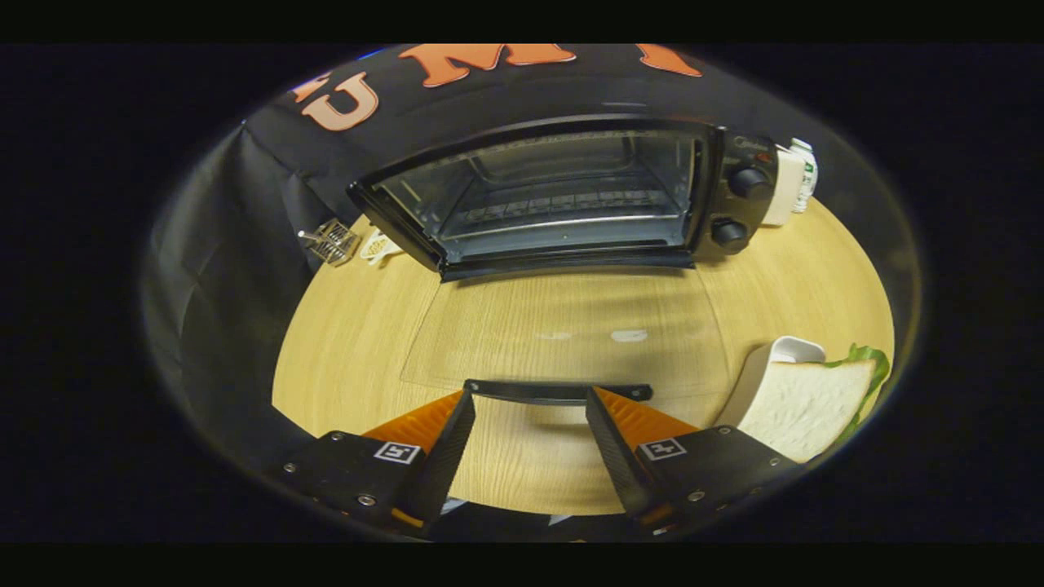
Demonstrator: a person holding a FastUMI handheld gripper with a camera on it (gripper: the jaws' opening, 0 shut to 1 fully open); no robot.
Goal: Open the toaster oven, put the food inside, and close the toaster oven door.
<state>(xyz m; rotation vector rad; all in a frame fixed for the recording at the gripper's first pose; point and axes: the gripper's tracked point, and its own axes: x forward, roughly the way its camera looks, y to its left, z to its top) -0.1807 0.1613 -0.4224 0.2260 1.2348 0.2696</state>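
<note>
The black toaster oven [571,191] stands at the back of the wooden table [351,342] with its door swung fully down. The glass door [571,326] lies flat toward me, and its black handle [563,392] runs across just at my fingertips. My gripper [528,399] is open, its fingers wide apart with only table surface showing between them. Inside the oven I see a wire rack [563,208] with nothing on it. The food is a sandwich [807,408] of white bread and green lettuce on a white plate [787,350], right of my right finger.
Two knobs [746,183] sit on the oven's right panel. A white carton [795,183] stands right of the oven. A small wire rack [330,242] and a white item [379,246] lie left of it. Black cloth walls close off the back and the left.
</note>
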